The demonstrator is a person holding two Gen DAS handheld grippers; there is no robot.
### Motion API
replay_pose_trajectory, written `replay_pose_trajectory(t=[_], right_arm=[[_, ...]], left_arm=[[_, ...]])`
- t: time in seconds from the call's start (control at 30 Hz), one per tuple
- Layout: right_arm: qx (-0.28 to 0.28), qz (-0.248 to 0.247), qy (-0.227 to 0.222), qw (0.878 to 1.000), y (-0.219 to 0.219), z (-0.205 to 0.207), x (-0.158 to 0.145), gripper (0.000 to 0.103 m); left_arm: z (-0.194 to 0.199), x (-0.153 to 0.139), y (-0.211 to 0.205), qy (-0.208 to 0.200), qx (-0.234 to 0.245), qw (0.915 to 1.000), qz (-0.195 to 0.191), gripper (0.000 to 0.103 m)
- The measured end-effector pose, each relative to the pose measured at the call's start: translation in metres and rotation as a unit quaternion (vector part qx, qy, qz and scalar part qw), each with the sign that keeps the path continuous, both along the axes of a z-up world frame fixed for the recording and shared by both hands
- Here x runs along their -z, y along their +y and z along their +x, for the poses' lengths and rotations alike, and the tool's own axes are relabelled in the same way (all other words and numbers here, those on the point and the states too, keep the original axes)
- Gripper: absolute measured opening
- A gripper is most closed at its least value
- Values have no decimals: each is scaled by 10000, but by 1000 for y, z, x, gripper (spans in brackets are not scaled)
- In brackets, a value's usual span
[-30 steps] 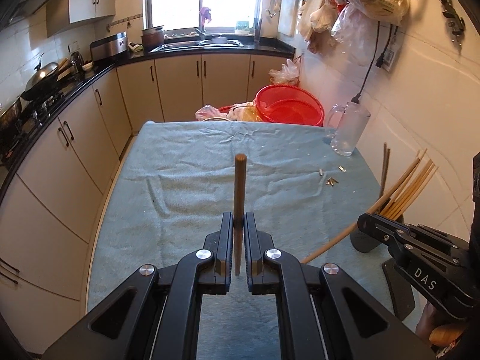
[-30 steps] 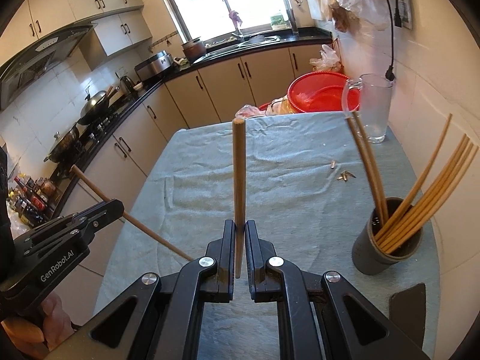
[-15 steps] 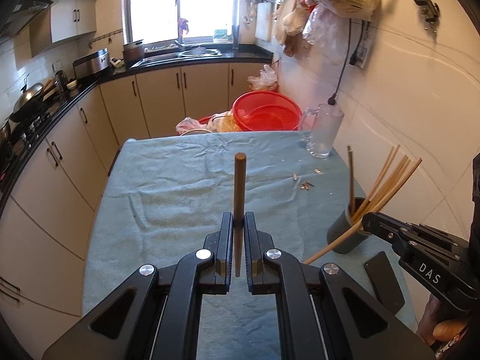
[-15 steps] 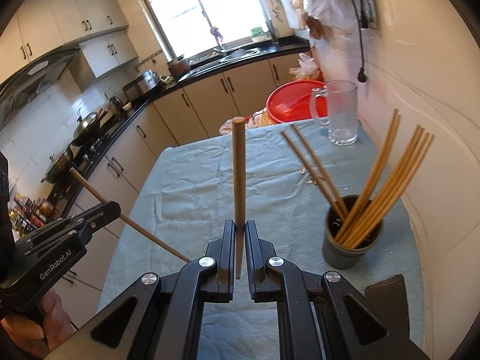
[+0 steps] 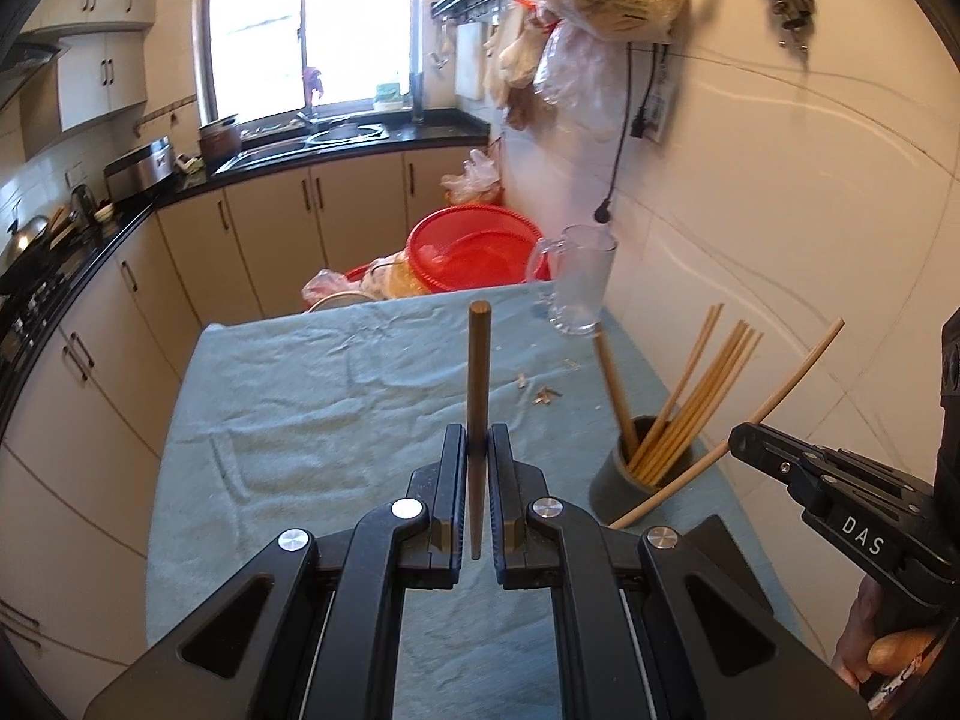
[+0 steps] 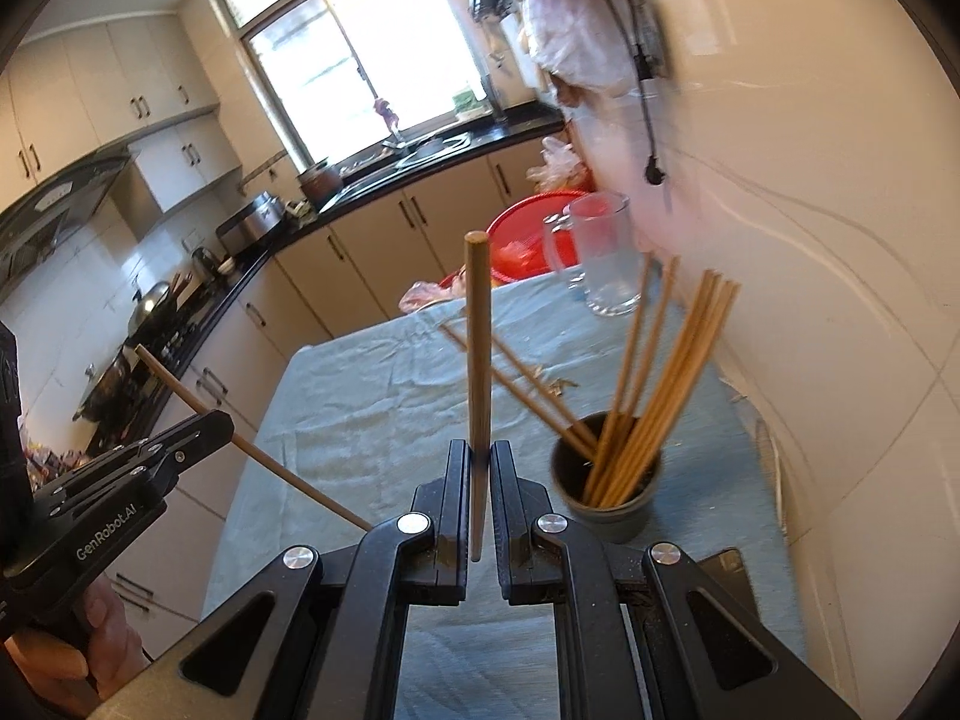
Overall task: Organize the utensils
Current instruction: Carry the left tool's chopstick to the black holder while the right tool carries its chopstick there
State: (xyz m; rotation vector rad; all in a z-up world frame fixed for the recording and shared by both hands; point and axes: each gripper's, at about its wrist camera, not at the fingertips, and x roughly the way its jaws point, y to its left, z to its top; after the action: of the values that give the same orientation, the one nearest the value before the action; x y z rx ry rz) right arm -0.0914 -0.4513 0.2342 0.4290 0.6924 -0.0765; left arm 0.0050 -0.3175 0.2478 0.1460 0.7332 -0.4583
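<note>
My left gripper (image 5: pixel 477 438) is shut on a wooden chopstick (image 5: pixel 479 372) that points forward over the table. My right gripper (image 6: pixel 478 456) is shut on another wooden chopstick (image 6: pixel 478 348). A dark grey cup (image 6: pixel 606 498) holding several chopsticks (image 6: pixel 672 372) stands on the blue cloth just right of my right gripper. In the left wrist view the cup (image 5: pixel 624 486) is at the right, with my right gripper (image 5: pixel 744 438) and its chopstick (image 5: pixel 786 384) beside it. The left gripper (image 6: pixel 210 426) shows at the left of the right wrist view.
A clear glass mug (image 5: pixel 579 282) stands at the table's far right. A red basin (image 5: pixel 474 255) and plastic bags sit beyond the far edge. Small scraps (image 5: pixel 543 393) lie on the cloth (image 5: pixel 300 396). A dark flat object (image 6: pixel 729 564) lies near the cup. The tiled wall is on the right.
Both grippers have moved nearer to the cup and turned rightward; the cup has shifted toward the centre of each view. Both still hold their chopsticks.
</note>
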Motion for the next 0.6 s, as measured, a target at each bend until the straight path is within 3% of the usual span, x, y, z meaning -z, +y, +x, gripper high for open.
replay_pose_trajectory(t=[0.6], right_arm=[[788, -67, -273, 9965, -79, -25, -28, 7]], left_arm=[[-3, -39, -87, -207, 757, 9964, -306, 7]])
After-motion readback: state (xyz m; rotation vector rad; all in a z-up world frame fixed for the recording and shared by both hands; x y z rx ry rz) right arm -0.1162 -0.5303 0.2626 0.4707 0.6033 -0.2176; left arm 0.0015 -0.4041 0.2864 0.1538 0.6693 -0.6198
